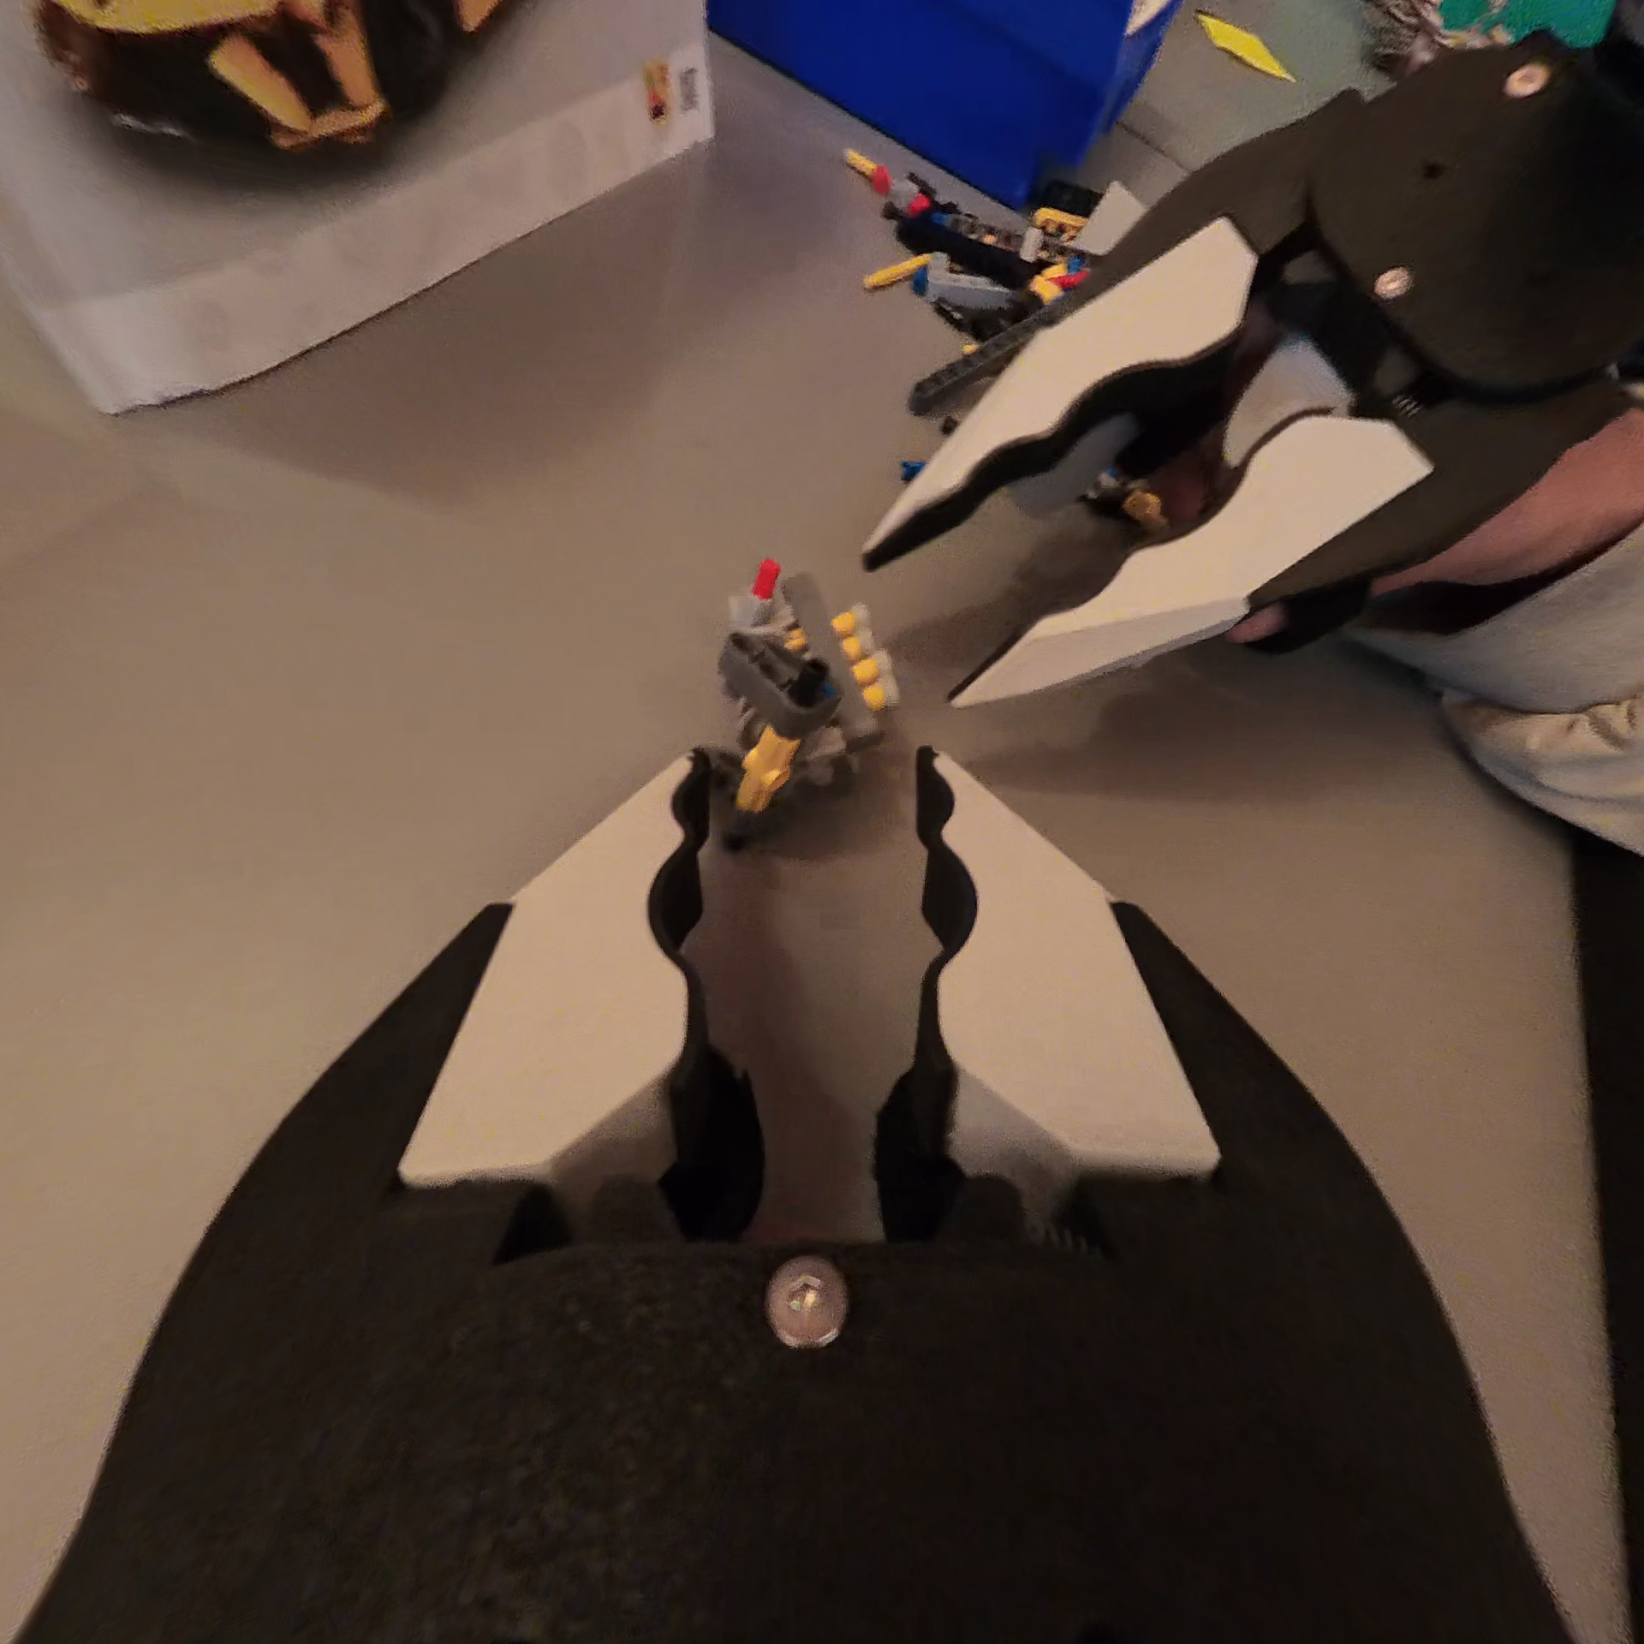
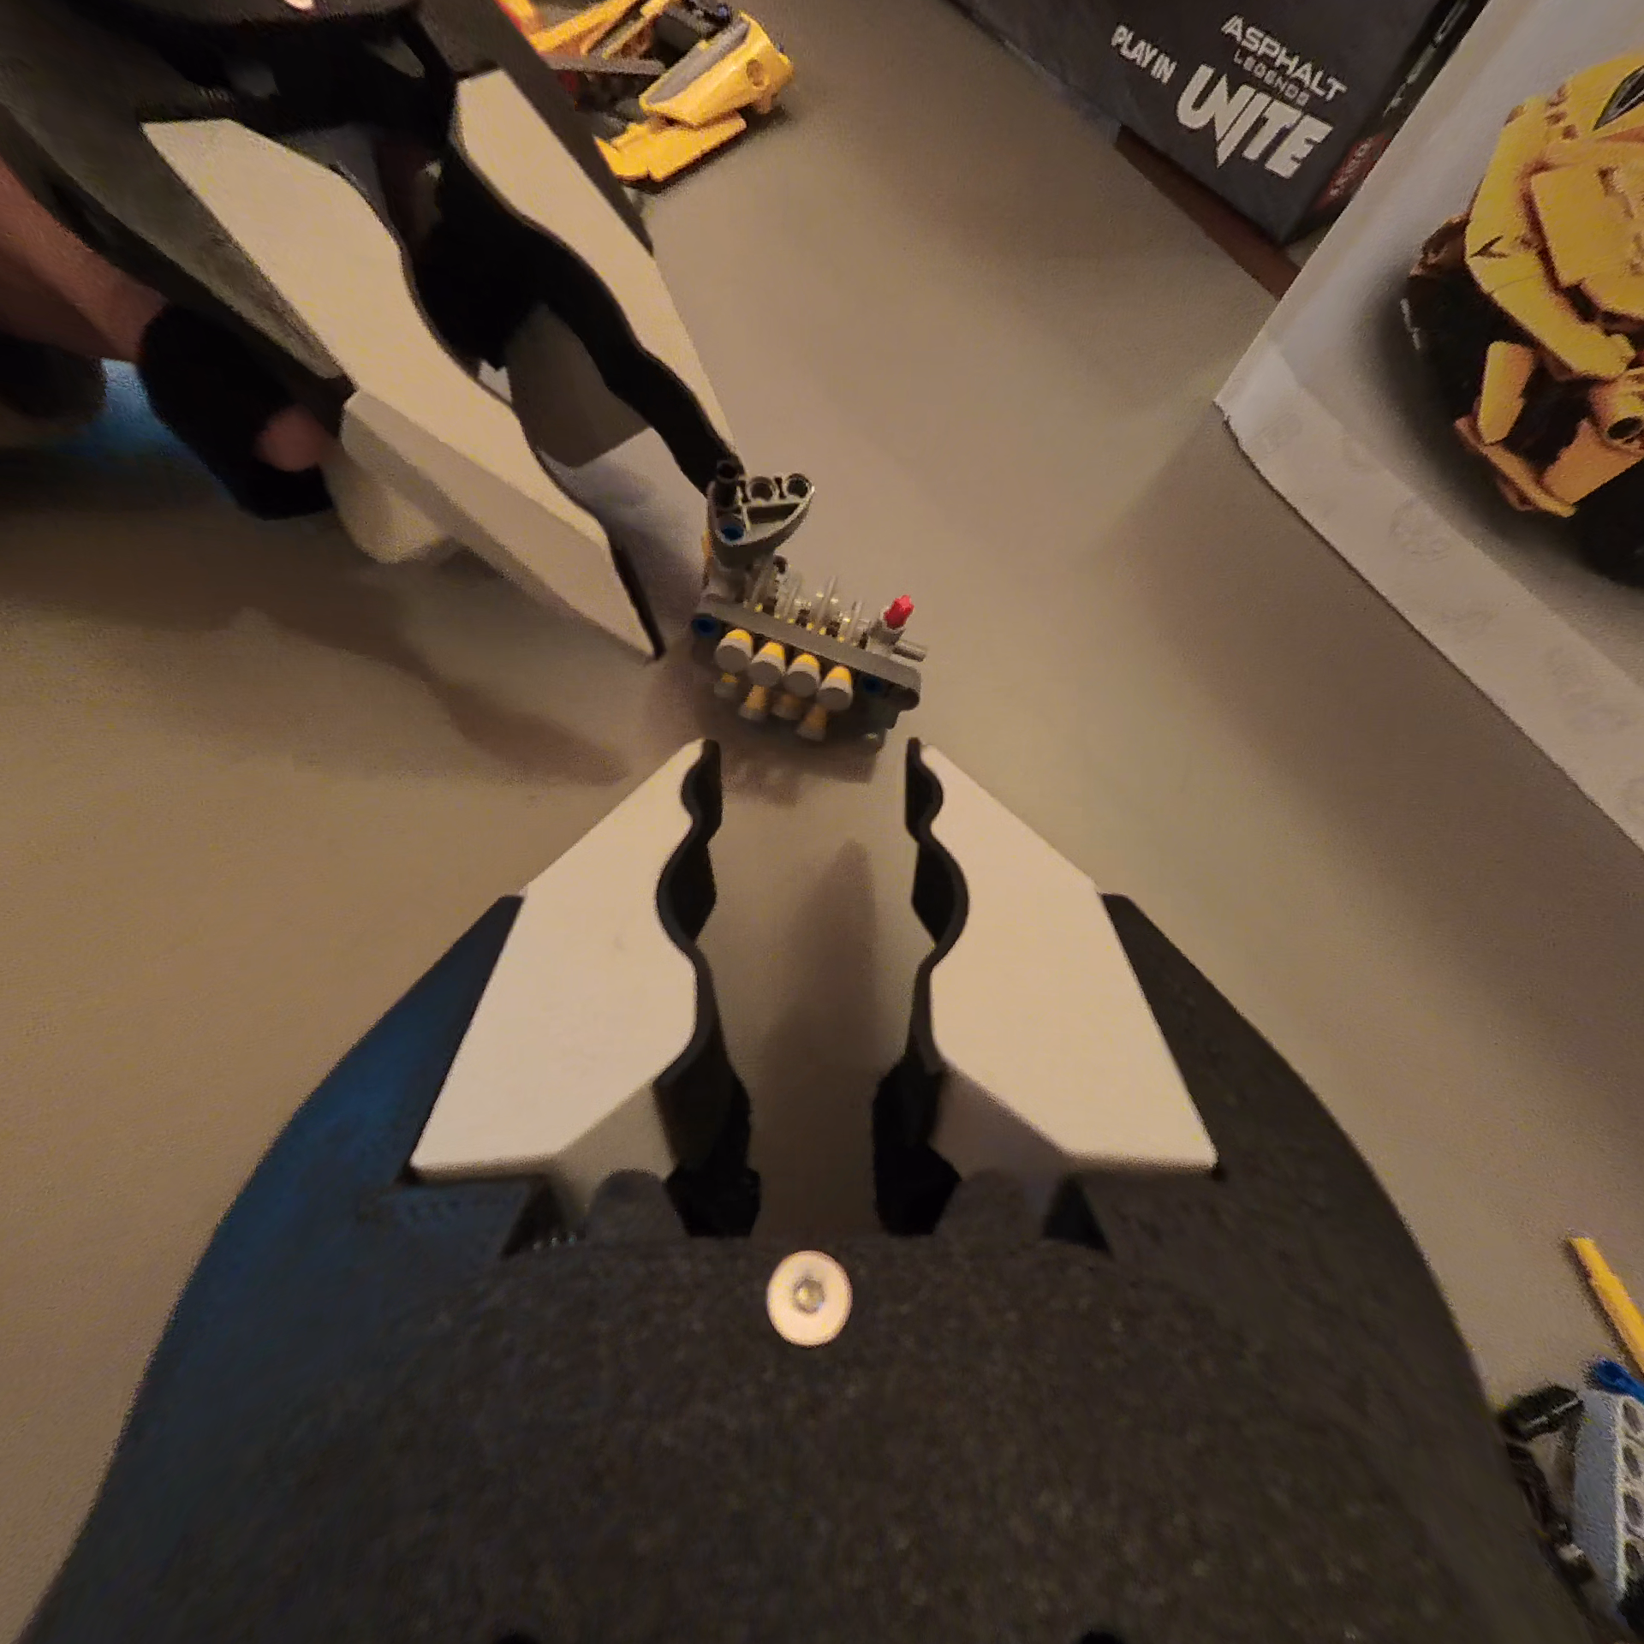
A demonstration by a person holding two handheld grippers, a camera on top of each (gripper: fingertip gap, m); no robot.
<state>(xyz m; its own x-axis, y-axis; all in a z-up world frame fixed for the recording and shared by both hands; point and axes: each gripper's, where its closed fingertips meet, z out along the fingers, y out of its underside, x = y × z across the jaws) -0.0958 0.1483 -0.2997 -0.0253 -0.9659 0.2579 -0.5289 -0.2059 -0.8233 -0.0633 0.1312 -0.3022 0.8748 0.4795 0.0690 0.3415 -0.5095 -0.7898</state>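
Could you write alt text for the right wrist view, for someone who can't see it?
A small grey brick assembly with yellow pegs sits on a grey table, just beyond the open right gripper; the open left gripper reaches in from the upper left.

You've got a small grey brick assembly (image 1: 805, 680) (image 2: 801, 623) lying on the grey table (image 1: 445, 623) (image 2: 1023, 445), w/ a row of four yellow-and-grey cylinders along one side, a red peg at one end and blue pins at the corners. At the other end, a grey rounded plate w/ holes sticks up, a yellow piece beneath it. It sits just ahead of both sets of tips; whether the left gripper's tip touches it isn't clear.
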